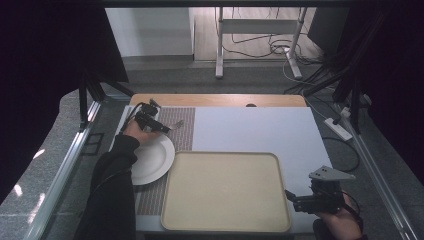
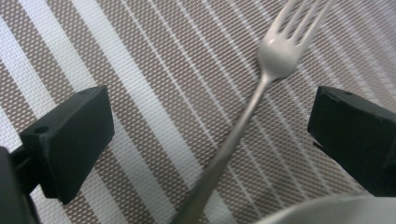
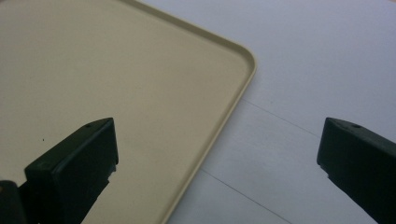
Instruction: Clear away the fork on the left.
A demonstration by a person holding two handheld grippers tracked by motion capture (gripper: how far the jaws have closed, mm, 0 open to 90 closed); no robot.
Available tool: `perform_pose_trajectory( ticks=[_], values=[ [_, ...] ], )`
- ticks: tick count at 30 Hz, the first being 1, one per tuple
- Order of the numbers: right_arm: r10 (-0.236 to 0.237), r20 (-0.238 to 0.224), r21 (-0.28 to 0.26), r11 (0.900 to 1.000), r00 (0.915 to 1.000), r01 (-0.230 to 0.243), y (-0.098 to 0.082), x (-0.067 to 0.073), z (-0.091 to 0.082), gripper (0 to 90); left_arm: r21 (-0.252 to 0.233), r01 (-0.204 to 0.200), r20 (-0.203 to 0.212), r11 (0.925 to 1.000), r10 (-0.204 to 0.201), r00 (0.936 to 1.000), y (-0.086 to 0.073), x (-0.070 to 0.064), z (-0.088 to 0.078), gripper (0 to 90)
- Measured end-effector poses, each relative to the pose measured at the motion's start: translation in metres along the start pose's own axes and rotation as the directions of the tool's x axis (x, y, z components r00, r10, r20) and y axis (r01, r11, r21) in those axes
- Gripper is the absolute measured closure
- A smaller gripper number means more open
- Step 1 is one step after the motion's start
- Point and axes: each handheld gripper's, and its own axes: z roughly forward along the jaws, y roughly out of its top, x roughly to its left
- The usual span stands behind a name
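A metal fork (image 2: 243,116) lies on a brown-and-white striped placemat (image 2: 140,70), tines pointing away. My left gripper (image 2: 210,135) hovers open over it, jaws on either side of the handle without touching it. From above, the left gripper (image 1: 162,128) sits at the back left of the table beside the fork (image 1: 176,124), just beyond a white plate (image 1: 152,160). My right gripper (image 1: 289,196) is open at the front right, by the right edge of a beige tray (image 1: 225,190). The tray's corner (image 3: 243,56) lies between the right gripper's (image 3: 217,154) jaws.
The plate's rim (image 2: 327,210) shows at the bottom of the left gripper view. The placemat (image 1: 177,130) runs along the left side of the light grey table top (image 1: 250,127). A power strip (image 1: 339,129) and cables lie on the floor to the right.
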Motion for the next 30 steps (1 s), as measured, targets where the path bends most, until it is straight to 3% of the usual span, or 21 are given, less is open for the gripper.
perform_pose_trajectory(
  ticks=[1,2,6,7,10,12,13,14,15,16,18,24,30],
  values=[
    [0.000,0.000,0.000,1.000,1.0000,0.000,0.000,0.000,0.000,0.0,0.011,-0.008,-0.009,0.9999,0.008,0.9999,0.000,0.000,0.002,2.0],
    [-0.001,0.000,0.000,1.000,1.0000,0.001,0.000,0.000,0.000,0.0,0.030,-0.034,-0.050,0.9990,0.035,0.9981,-0.002,0.000,0.004,5.7],
    [-0.003,-0.001,0.000,1.000,1.0000,0.003,0.000,0.000,0.000,0.0,0.006,-0.019,-0.032,0.9998,0.019,0.9993,-0.005,0.005,0.001,12.4],
    [-0.004,0.000,0.003,1.000,1.0000,0.004,0.000,0.000,0.000,0.0,-0.013,-0.031,-0.026,0.9994,0.030,0.9992,-0.008,0.008,-0.002,24.0],
    [-0.005,0.000,0.002,1.000,1.0000,0.005,0.000,0.001,0.000,0.0,-0.029,-0.041,-0.018,0.9987,0.040,0.9990,-0.012,0.012,-0.005,35.4],
    [-0.007,0.000,0.004,1.000,1.0000,0.007,0.000,0.001,0.000,0.0,-0.042,-0.058,-0.009,0.9974,0.058,0.9983,-0.016,0.015,-0.008,48.3],
    [-0.007,0.000,0.004,1.000,1.0000,0.007,0.000,0.001,0.000,0.0,-0.047,-0.063,-0.006,0.9969,0.062,0.9980,-0.018,0.016,-0.009,48.3],
    [-0.007,-0.001,0.001,1.000,1.0000,0.007,0.000,0.001,0.000,0.0,-0.046,-0.081,0.010,0.9957,0.081,0.9967,-0.021,0.019,-0.012,65.8],
    [-0.007,-0.001,0.001,1.000,1.0000,0.007,0.000,0.001,0.000,0.0,-0.046,-0.081,0.010,0.9957,0.081,0.9967,-0.021,0.019,-0.012,75.9],
    [-0.008,-0.002,0.003,1.000,1.0000,0.008,0.000,0.001,0.001,0.0,-0.042,-0.125,0.008,0.9912,0.126,0.9920,-0.023,0.017,-0.013,80.9],
    [-0.010,-0.002,0.006,1.000,0.9999,0.010,0.000,0.001,0.001,0.0,-0.034,-0.145,0.007,0.9888,0.145,0.9894,-0.023,0.016,-0.013,83.7],
    [-0.016,-0.003,0.005,1.000,0.9999,0.016,0.000,0.001,0.000,0.0,-0.017,-0.109,0.030,0.9939,0.109,0.9936,-0.020,0.020,-0.014,84.2],
    [-0.014,-0.003,0.002,1.000,0.9999,0.014,0.000,0.001,0.000,0.0,-0.053,-0.063,-0.028,0.9966,0.062,0.9977,-0.028,0.032,-0.027,84.2]
  ],
)
